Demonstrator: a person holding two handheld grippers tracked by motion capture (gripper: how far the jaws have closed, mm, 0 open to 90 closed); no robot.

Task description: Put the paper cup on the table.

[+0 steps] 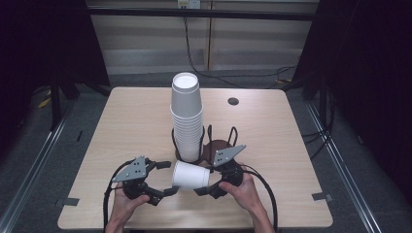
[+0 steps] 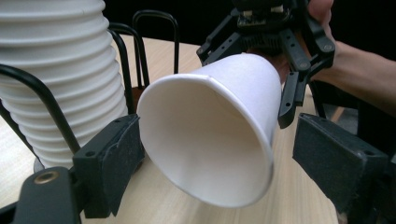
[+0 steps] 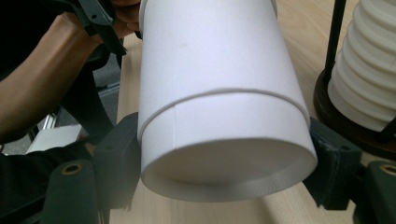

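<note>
A single white paper cup [image 1: 191, 174] lies on its side just above the wooden table [image 1: 131, 126], near the front edge. My right gripper [image 1: 206, 179] is shut on its base end; in the right gripper view both black jaws press the cup [image 3: 215, 84] from either side of my right gripper [image 3: 222, 163]. The cup's open mouth [image 2: 210, 135] faces my left gripper [image 2: 224, 163], which is open with one jaw on each side of the rim. In the high view my left gripper [image 1: 168, 177] sits just left of the cup.
A tall stack of white cups [image 1: 186, 121] stands in a black wire holder [image 1: 221, 145] just behind the grippers, also seen as the stack [image 2: 56, 70] and the stack [image 3: 369, 70]. A round cable hole [image 1: 233, 101] lies at the back right. Cables run on the floor behind.
</note>
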